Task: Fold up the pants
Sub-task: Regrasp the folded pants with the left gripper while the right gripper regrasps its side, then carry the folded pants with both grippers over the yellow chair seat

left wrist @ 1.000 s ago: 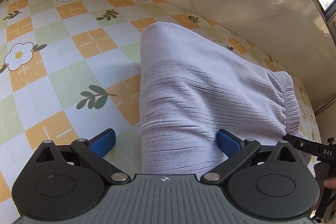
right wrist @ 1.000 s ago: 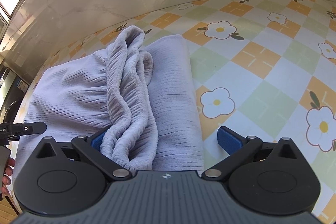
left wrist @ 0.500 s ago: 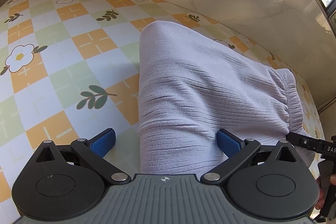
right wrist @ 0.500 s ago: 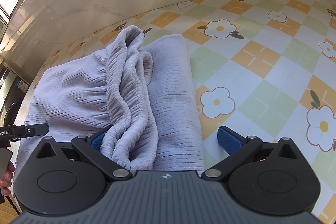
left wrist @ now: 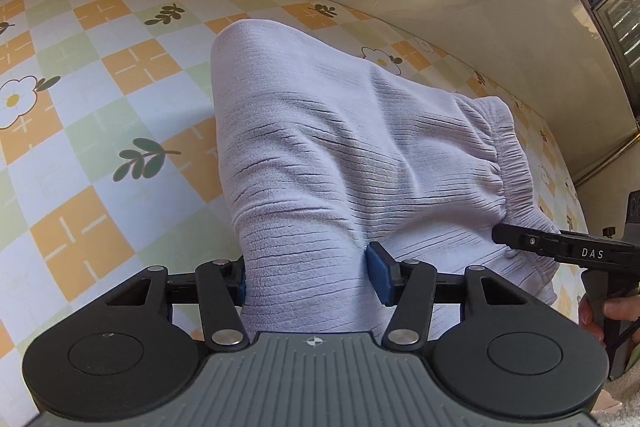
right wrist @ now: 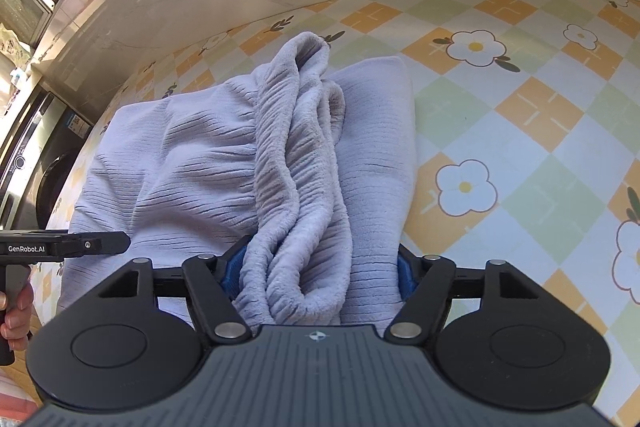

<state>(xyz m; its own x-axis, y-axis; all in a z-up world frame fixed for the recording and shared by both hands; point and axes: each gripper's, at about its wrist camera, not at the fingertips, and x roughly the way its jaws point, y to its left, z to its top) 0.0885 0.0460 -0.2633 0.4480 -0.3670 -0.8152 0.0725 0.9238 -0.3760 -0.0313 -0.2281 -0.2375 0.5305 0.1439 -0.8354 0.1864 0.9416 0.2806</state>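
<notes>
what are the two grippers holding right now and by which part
Both hold the lavender ribbed fleece pants: the left gripper is shut on the near folded edge, the right gripper on the near end by the bunched elastic waistband.

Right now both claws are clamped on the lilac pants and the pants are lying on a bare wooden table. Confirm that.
Not quite. The left claw and right claw are clamped on the lilac pants, but they lie on a checked tablecloth printed with flowers and leaves, not on bare wood. Both wrist views show it.
</notes>
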